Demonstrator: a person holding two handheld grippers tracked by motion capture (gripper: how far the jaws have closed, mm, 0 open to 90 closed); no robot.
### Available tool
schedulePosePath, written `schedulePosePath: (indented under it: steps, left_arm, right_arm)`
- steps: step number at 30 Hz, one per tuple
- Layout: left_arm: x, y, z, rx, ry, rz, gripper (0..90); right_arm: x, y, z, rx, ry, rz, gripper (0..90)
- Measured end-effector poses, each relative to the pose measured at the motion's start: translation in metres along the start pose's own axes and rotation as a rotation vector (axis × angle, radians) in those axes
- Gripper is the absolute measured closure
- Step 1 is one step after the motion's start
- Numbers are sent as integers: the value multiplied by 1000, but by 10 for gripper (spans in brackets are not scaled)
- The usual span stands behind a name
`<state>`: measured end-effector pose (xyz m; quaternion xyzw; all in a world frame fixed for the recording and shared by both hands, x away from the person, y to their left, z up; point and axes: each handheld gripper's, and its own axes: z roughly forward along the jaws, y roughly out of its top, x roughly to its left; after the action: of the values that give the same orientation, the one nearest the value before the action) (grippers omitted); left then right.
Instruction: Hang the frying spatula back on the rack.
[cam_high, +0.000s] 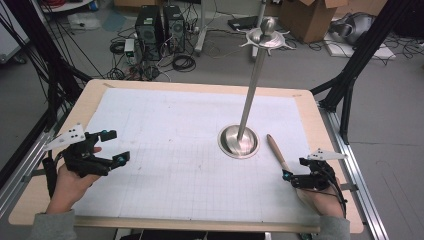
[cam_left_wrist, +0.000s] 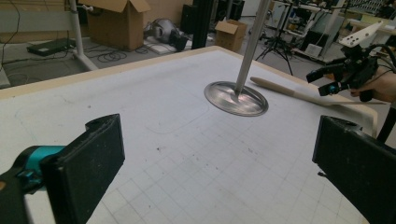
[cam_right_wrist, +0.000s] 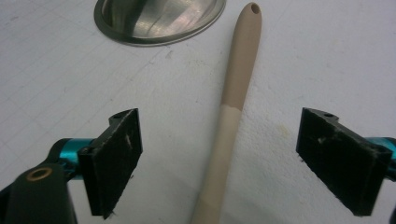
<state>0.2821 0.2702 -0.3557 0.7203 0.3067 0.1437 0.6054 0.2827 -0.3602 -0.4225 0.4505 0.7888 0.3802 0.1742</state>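
The right claw (cam_right_wrist: 219, 163) gapes open astride a wooden stick (cam_right_wrist: 231, 116), untouched, at five o'clock from the metal stand (cam_high: 239, 142); the left claw (cam_high: 112, 147) hangs open.

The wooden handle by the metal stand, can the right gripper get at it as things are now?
Probably yes: the right gripper stands open with the wooden handle lying flat between its jaws, untouched, nothing between.

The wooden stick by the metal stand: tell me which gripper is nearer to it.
Right. The right gripper hovers with open jaws either side of the wooden stick; the left gripper is far across the table.
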Motion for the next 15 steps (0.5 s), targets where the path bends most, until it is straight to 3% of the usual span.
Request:
schedulePosePath:
  steps: [15]
  left_arm:
    - [1, -1, 0, 2, 1, -4, 27]
  right_arm:
    - [-2, -6, 9, 33, 5, 19, 150]
